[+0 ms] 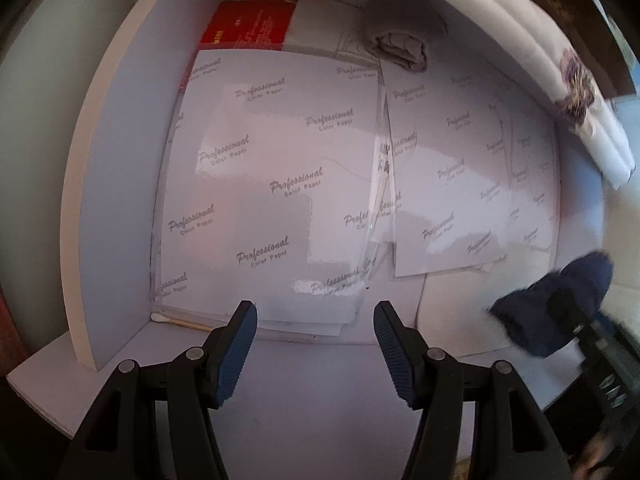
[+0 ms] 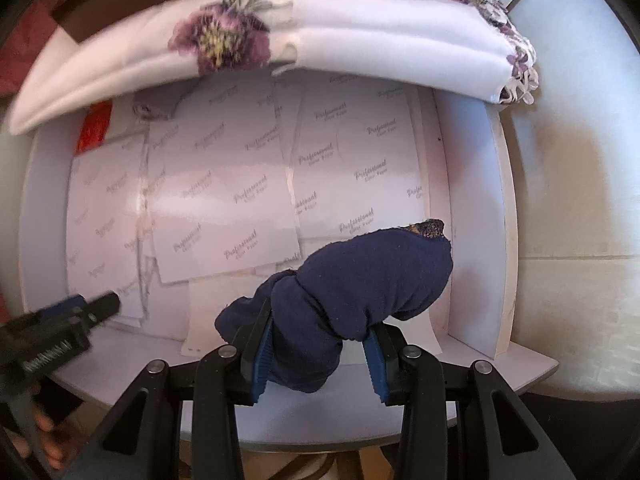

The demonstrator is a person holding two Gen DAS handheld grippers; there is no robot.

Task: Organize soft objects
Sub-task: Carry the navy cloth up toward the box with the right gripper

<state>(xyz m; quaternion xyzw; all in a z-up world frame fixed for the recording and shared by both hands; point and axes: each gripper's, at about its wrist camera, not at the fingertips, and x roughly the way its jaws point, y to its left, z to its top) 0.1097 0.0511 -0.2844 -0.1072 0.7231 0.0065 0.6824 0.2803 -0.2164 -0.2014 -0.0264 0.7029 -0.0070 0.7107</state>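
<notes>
A dark blue sock (image 2: 344, 300) is pinched at its bunched end between the fingers of the right gripper (image 2: 316, 354), over the front of the white desk (image 2: 472, 208). Only that end is held (the rest sticks out loose), so the sock could be dropped if it is shaken or caught on the side wall. The left gripper (image 1: 316, 344) is held wide open with nothing in it, so no help is given. Shiny paper sheets (image 1: 272, 184) are spread below and could be slid or crumpled. Farther back, a grey sock ball (image 1: 402, 46) and a folded flowered cloth (image 2: 280, 44) could be knocked.
</notes>
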